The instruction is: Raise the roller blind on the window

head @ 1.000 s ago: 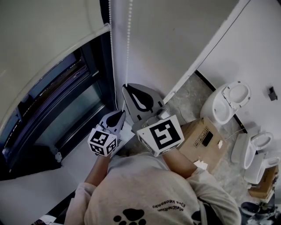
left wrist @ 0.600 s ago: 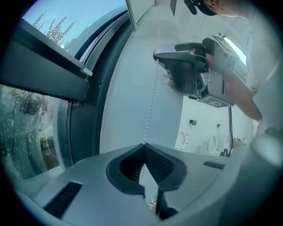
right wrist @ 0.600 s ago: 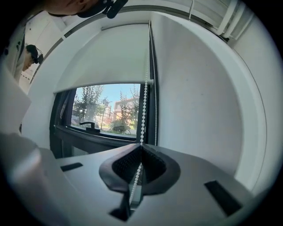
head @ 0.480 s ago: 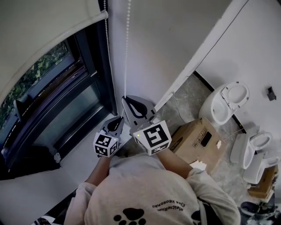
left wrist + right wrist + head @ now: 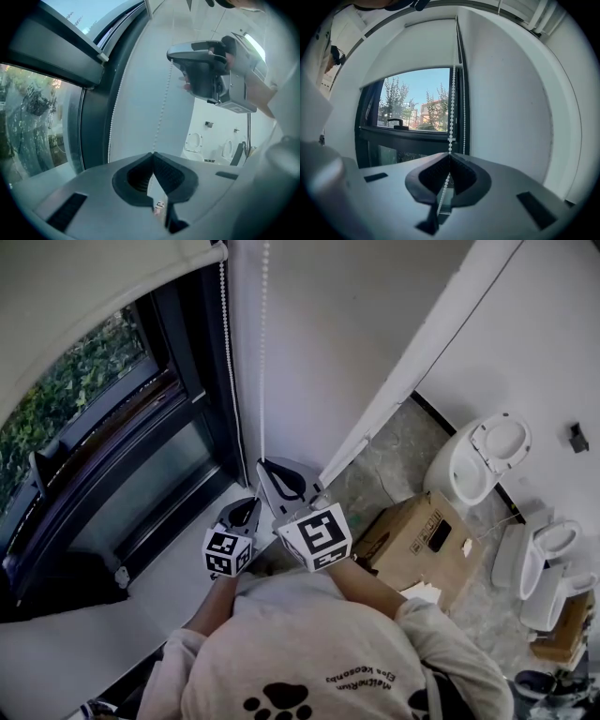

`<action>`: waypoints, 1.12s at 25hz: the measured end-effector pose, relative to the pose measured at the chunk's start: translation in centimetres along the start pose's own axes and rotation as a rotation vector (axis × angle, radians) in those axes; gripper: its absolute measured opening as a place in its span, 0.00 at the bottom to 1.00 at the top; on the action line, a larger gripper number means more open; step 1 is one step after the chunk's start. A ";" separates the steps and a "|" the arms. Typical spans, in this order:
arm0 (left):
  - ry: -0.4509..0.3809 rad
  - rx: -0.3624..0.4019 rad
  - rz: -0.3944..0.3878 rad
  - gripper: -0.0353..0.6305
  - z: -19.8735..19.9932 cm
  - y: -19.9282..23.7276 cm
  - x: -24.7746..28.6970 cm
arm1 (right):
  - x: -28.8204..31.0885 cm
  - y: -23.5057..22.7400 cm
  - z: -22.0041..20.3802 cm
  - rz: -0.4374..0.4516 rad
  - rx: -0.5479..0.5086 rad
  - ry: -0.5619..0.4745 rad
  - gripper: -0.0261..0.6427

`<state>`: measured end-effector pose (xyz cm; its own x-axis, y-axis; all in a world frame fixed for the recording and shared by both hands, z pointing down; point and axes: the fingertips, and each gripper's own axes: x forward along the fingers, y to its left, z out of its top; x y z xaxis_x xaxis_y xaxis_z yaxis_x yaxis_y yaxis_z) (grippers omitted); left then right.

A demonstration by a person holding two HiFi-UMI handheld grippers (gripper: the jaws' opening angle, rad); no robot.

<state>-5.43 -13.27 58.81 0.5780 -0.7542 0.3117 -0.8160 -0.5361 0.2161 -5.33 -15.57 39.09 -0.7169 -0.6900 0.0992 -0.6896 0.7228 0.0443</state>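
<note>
**Right hand-held gripper** [image 5: 449, 156]: jaws pinched shut on the bead chain [image 5: 452, 112]. The chain runs straight up towards the top of the blind. Only one strand is gripped, so a downward pull should turn the roller.

**Left hand-held gripper** [image 5: 153, 153]: lower and just beside the right. Its jaws are likewise closed, with the same strand entering their tips. I judge it is placed there to share or take over the pull.

**Second strand** [image 5: 463, 117]: hangs free beside the window frame.

**Roller blind** [image 5: 412, 51]: partly raised. Its hem crosses the upper window [image 5: 417, 110], with trees and sky showing beneath.

**Floor behind the person:** cardboard box [image 5: 417, 538] and a loose toilet [image 5: 483, 460].
</note>
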 end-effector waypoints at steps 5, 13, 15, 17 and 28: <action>0.041 0.030 -0.019 0.07 -0.5 -0.6 0.5 | 0.0 0.0 0.0 -0.001 0.003 -0.007 0.05; -0.018 -0.034 -0.117 0.23 2.1 -2.1 -0.7 | 0.2 -0.5 -0.1 -0.006 0.008 -0.015 0.05; -0.050 -0.040 -0.143 0.23 4.2 -2.3 -1.6 | 0.3 -0.5 0.0 -0.007 0.007 -0.018 0.05; -0.075 -0.024 -0.158 0.23 6.4 -2.6 -2.7 | 0.3 -0.6 0.0 -0.008 0.009 -0.023 0.05; -0.195 0.048 -0.186 0.23 18.5 -3.2 -8.0 | 0.3 -0.6 -0.1 -0.005 0.011 -0.030 0.05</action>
<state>-7.37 -12.59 38.50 0.7116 -0.6973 0.0858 -0.6973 -0.6861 0.2073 -5.10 -16.19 39.19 -0.7162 -0.6944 0.0694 -0.6940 0.7192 0.0336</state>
